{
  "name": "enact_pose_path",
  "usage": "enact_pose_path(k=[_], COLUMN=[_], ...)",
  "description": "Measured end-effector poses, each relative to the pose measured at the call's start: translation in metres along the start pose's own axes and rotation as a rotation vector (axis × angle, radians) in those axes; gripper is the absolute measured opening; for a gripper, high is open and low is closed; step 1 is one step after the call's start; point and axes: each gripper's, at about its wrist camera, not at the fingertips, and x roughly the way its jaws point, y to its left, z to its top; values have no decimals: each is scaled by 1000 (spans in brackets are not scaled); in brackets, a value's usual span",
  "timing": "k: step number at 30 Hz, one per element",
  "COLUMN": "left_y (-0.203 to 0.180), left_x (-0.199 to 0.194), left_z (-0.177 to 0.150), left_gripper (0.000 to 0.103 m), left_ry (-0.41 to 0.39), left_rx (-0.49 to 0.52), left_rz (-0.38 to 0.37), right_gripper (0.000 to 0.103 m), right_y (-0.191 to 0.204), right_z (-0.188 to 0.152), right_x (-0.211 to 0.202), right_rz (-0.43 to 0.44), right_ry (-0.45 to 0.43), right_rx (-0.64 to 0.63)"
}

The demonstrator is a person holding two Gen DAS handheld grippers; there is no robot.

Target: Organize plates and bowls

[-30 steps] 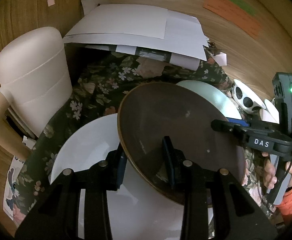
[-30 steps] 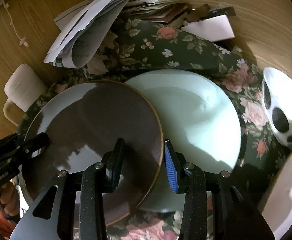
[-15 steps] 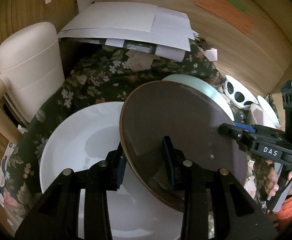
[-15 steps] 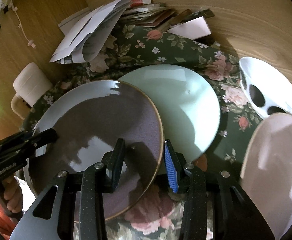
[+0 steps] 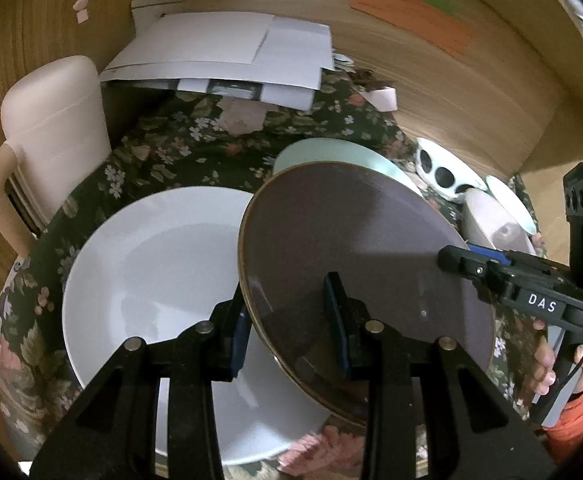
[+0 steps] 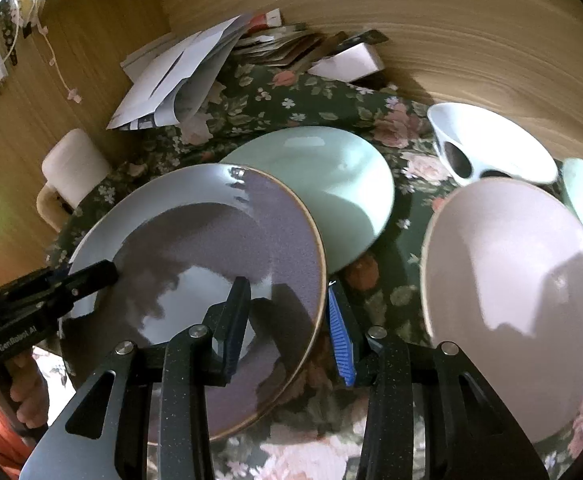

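We hold the brown plate [image 5: 355, 280] between both tools: the left tool [image 5: 287, 328] pinches its near-left rim, the right tool [image 6: 287, 320] straddles the opposite rim, fingers narrowed on it. The plate hangs tilted over the white plate [image 5: 151, 280], overlapping that plate's right side, so stacking likely means shifting left and lowering. The green plate [image 6: 331, 184] lies behind, partly under its far rim; the pink bowl [image 6: 511, 288] and spotted bowl [image 6: 487, 148] crowd the desk's right edge.
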Motion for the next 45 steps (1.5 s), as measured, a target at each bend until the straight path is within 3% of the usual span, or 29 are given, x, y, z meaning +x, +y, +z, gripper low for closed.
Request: enact_pose_path(k=[20,34,45], left_y=[-47,-69,-78], left_x=[-11,-8,16], left_z=[-32,-57,-59], left_gripper=[34,34,34], left_ry=[23,66,113], left_rx=[47,59,81], left_rz=[-73,-88,-92], right_gripper=[35,35,35], right_y=[-26,-41,-56], right_z=[-44,-74,-85], right_x=[-50,-58,-52], right_rz=[-50,-62,-74], right_ry=[-37,-5,22], right_rx=[69,99,138])
